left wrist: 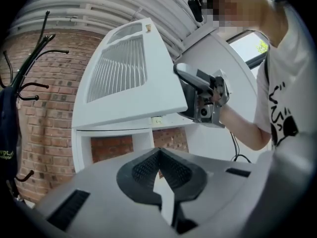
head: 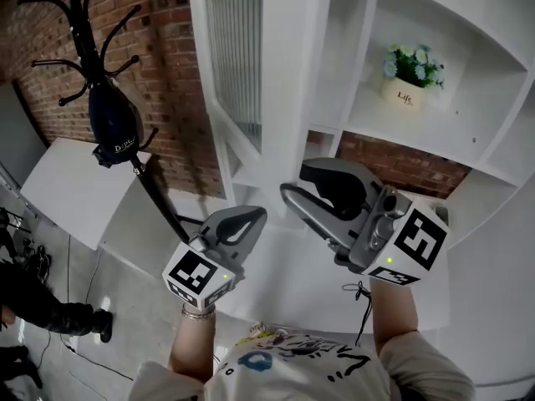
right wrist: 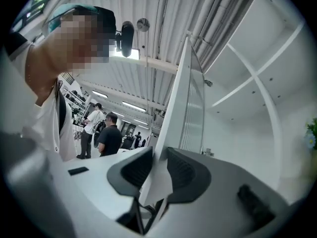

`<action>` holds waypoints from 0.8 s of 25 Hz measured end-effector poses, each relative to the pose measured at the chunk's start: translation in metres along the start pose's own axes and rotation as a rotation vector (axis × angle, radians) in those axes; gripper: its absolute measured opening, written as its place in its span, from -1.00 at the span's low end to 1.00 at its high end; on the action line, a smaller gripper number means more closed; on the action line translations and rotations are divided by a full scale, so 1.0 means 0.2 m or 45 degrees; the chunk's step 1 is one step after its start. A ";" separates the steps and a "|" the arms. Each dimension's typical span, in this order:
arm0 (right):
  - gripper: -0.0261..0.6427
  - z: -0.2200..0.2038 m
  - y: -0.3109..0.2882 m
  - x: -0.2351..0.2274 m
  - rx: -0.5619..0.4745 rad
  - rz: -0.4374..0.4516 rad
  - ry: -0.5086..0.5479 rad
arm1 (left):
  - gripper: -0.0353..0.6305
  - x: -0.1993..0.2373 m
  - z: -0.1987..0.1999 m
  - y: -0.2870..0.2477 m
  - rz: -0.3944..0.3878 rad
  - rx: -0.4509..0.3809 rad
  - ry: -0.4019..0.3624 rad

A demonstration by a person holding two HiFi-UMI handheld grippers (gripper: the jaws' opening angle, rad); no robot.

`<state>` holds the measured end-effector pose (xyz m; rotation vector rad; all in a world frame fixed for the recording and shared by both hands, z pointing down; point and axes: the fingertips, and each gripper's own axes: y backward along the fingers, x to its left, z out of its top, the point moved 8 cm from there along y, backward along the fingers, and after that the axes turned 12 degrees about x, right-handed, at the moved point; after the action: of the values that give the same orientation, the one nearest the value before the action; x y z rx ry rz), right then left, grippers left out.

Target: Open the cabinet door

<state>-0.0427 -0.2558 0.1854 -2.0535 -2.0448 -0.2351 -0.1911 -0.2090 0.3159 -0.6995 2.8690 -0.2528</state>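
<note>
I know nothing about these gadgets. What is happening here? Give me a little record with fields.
cabinet door: standing open, white frame with ribbed pane
right gripper: jaws clamped on the door's edge
left gripper: jaws together, nothing between them, away from the door
open shelf: small flower pot
beside the cabinet: black coat rack against a brick wall

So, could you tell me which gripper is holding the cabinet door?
The right gripper: its jaws clamp the cabinet door; the left gripper is shut, empty.
</note>
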 end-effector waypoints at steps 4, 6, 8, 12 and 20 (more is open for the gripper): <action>-0.62 0.01 -0.09 0.09 -0.044 0.123 0.013 | -0.85 0.00 -0.04 0.12 0.095 0.007 0.013; -0.62 0.02 -0.14 0.13 -0.069 0.168 -0.006 | -0.85 0.02 -0.06 0.17 0.147 0.016 0.017; -0.63 0.03 -0.20 0.17 -0.085 0.206 -0.015 | -0.85 0.05 -0.07 0.24 0.204 0.030 0.022; -0.63 0.06 -0.32 0.24 -0.092 0.260 0.016 | -0.85 0.08 -0.06 0.35 0.289 0.030 -0.005; -0.65 0.11 -0.54 0.32 -0.107 0.350 0.087 | -0.85 0.18 -0.06 0.51 0.470 0.087 -0.062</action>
<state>-0.1502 -0.1890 0.1883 -2.3125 -1.7156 -0.3405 -0.2706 -0.1345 0.3017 -0.1538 2.8559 -0.2728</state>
